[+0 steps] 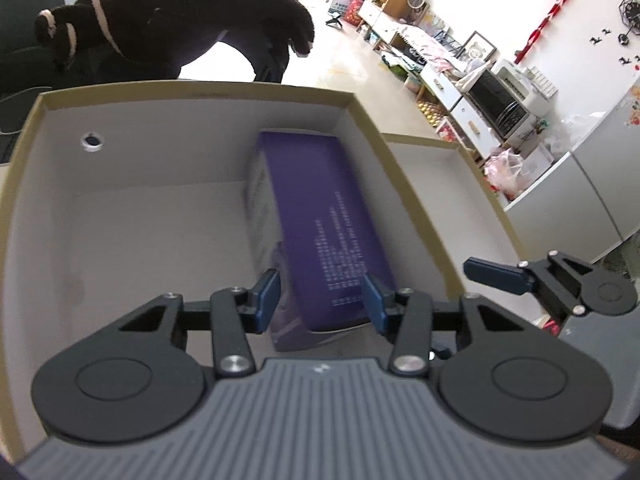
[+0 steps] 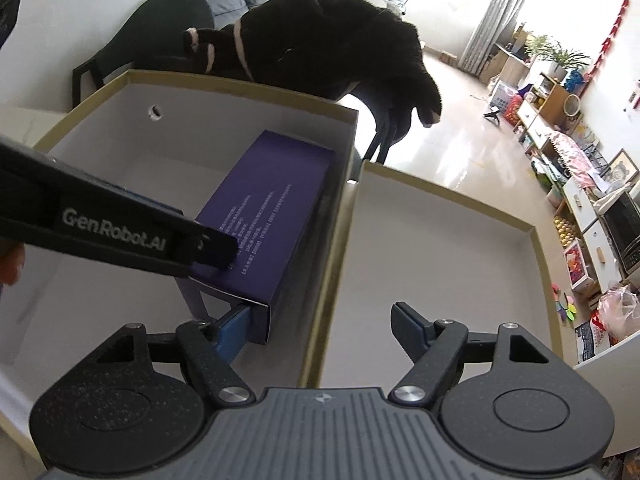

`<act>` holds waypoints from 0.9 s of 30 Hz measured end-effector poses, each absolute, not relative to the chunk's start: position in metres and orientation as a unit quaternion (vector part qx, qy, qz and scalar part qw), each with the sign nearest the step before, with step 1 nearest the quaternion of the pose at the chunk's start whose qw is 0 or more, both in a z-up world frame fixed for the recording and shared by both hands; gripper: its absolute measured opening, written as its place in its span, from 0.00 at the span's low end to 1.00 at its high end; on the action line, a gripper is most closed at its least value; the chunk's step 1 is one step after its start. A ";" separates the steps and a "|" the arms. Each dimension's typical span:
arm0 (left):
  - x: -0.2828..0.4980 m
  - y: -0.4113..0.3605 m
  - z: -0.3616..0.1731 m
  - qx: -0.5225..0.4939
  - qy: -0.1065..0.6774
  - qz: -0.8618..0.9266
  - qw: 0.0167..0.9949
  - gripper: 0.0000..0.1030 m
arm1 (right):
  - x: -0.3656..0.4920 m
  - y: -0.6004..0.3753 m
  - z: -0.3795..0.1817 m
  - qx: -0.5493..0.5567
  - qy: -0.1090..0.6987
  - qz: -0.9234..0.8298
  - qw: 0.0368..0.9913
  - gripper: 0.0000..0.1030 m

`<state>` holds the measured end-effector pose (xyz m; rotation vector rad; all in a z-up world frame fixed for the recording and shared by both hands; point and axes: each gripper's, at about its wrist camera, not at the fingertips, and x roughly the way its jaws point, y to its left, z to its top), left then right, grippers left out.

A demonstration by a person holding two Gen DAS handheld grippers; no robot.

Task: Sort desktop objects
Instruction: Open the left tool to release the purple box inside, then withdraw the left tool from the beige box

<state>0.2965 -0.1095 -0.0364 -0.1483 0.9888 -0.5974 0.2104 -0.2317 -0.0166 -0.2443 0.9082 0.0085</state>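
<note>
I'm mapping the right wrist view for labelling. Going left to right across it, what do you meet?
Left tongs reaching in → purple carton inside the deep box → shallow tray → low cabinets along the wall.

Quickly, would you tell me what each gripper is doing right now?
Left gripper: shut on the purple box, inside the cardboard box.
Right gripper: open, holding nothing.
</note>
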 end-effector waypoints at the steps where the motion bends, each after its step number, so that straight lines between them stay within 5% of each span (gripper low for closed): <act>1: 0.298 -0.112 -0.037 -0.069 0.467 -0.282 0.835 0.42 | 0.212 -0.233 -0.016 -0.114 0.437 0.004 0.892 0.76; 17: 0.304 -0.117 -0.040 -0.077 0.459 -0.285 0.838 0.51 | 0.217 -0.244 -0.014 -0.094 0.434 -0.003 0.896 0.72; 27: 0.278 -0.088 -0.017 -0.057 0.444 -0.260 0.856 0.66 | 0.194 -0.235 -0.002 -0.082 0.424 0.005 0.902 0.84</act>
